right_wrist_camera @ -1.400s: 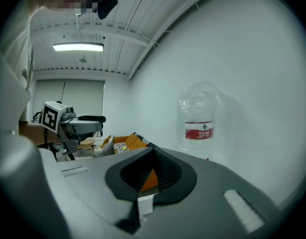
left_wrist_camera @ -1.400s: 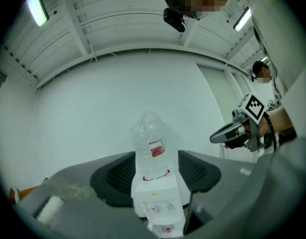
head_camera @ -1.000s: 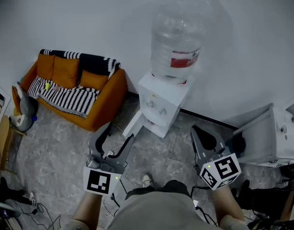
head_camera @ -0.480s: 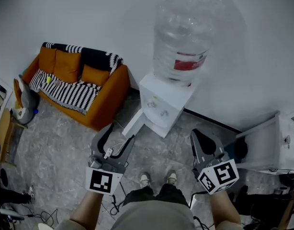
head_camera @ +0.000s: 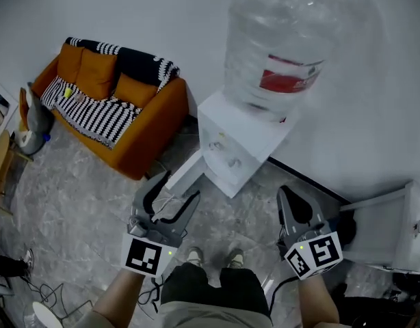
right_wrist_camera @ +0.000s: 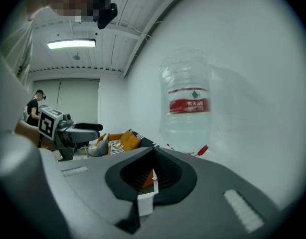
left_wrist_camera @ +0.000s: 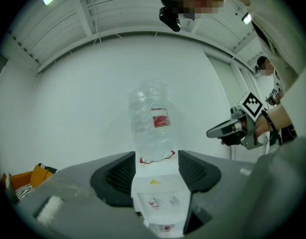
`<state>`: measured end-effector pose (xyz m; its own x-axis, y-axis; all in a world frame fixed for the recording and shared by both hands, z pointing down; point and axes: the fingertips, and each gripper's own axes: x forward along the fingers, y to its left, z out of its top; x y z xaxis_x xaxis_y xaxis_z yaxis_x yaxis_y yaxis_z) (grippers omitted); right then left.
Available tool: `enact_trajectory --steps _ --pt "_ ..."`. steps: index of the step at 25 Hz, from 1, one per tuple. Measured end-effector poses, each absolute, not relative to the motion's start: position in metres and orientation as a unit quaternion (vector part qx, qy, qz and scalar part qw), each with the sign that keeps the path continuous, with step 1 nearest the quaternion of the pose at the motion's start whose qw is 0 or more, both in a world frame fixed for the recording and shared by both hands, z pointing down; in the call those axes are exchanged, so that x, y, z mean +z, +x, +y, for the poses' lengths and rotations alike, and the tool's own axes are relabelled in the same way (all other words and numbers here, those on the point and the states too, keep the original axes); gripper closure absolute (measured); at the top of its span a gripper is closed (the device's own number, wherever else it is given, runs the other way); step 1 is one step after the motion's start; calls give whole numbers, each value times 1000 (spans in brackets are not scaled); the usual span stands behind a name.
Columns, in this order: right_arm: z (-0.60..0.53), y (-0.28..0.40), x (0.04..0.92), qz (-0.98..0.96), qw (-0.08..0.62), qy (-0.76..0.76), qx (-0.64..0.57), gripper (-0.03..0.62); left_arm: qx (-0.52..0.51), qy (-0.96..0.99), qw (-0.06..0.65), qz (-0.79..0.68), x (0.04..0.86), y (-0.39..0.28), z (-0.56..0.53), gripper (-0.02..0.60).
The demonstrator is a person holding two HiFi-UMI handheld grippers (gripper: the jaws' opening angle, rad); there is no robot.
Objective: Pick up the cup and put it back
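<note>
A white water dispenser (head_camera: 241, 145) with a large clear bottle (head_camera: 282, 43) stands against the wall, right ahead of me. In the head view I see no cup. In the left gripper view a small round white and red thing (left_wrist_camera: 166, 228) sits in the dispenser's lower recess; whether it is the cup I cannot tell. My left gripper (head_camera: 174, 187) is held level in front of the dispenser, open and empty, and the dispenser (left_wrist_camera: 155, 195) shows between its jaws. My right gripper (head_camera: 286, 195) hangs to the dispenser's right, tips together, holding nothing. Each gripper also shows in the other's view: right gripper (left_wrist_camera: 215, 132), left gripper (right_wrist_camera: 95, 127).
An orange sofa (head_camera: 145, 132) with a striped blanket stands left of the dispenser. A white cabinet (head_camera: 391, 227) stands at the right. Cables (head_camera: 49, 296) lie on the grey stone floor. My shoes (head_camera: 211, 257) are just below the grippers. Another person (right_wrist_camera: 33, 108) stands far back.
Both grippers have come down, and I have stepped closer to the dispenser, whose bottle now looms larger. The jaws stand as before.
</note>
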<state>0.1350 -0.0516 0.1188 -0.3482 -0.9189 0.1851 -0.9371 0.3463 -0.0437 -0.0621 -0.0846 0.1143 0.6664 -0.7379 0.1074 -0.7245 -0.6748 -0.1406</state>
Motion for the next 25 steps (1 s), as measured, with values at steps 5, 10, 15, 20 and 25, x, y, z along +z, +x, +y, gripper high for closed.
enact_trajectory --steps 5,10,15,20,25 --pt "-66 140 187 -825 65 557 70 591 -57 -914 40 400 169 -53 -92 302" --pt "-74 135 253 -831 60 550 59 591 -73 -914 47 397 247 -52 -98 302" --pt "-83 128 332 -839 49 540 51 591 -88 -917 84 379 331 -49 -107 302" --pt "-90 130 408 -842 51 536 34 591 -78 -920 84 376 415 -39 -114 302" --pt "-90 123 469 -854 32 519 22 591 -72 -925 116 355 489 -33 -117 302"
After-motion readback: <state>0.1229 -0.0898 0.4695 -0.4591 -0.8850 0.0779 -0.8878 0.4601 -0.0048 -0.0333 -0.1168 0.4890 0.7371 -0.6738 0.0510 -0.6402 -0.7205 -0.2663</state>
